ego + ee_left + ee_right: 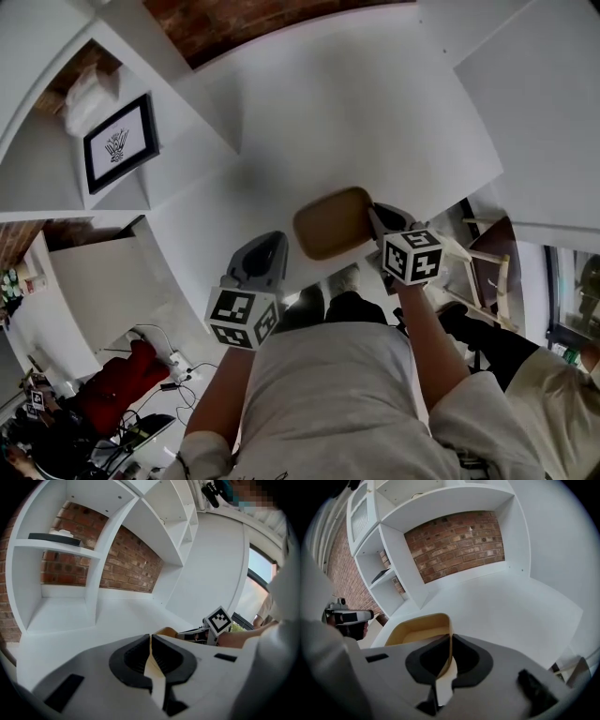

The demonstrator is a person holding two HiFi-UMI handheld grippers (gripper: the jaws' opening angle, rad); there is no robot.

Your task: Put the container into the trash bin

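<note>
One thin wall carried the whole container (330, 223).
The right tongs (451, 641) were clamped on a single side wall of the tan container, which looked empty and stuck out to their left, near the edge of the white surface (375, 112). The left tongs (150, 638) were pressed together on nothing, just beside it and giving no support. No trash bin showed in any view, so a carry probably lay ahead. With so narrow a pinch, a quick swing could have let the container pivot or slide free, and the thin wall might have buckled under a harder squeeze. Turning toward an unseen bin also risked clipping the surface edge.
</note>
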